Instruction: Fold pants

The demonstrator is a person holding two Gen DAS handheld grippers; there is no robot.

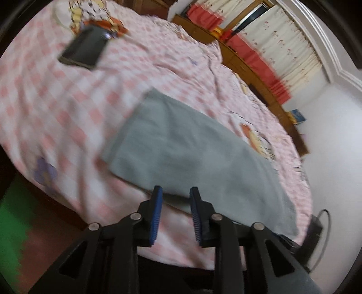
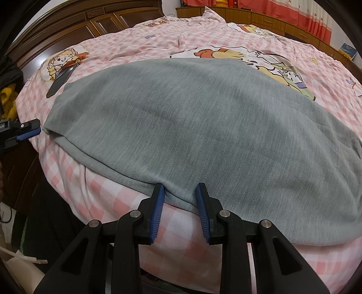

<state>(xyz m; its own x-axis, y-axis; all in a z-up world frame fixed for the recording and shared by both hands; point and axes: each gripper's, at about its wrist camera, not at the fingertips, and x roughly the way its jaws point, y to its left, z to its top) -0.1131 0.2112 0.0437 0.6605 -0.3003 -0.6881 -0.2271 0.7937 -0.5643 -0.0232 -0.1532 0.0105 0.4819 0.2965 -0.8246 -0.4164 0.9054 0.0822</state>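
The grey pants (image 2: 192,126) lie flat on the pink checked bed, laid double with the legs running left to right. In the left wrist view the pants (image 1: 181,147) stretch away from me. My left gripper (image 1: 175,192) is open, its blue pads at the near edge of the cloth, holding nothing. It also shows at the left of the right wrist view (image 2: 29,130), just off the pants' left end. My right gripper (image 2: 179,188) is open with the near hem of the pants between its fingertips, not pinched.
A dark phone (image 1: 84,48) lies on the bedspread (image 1: 56,101) beyond the pants, also in the right wrist view (image 2: 60,82). Wooden cabinets (image 2: 67,20) and red curtains (image 1: 255,54) stand behind the bed. The bed's near edge drops away below both grippers.
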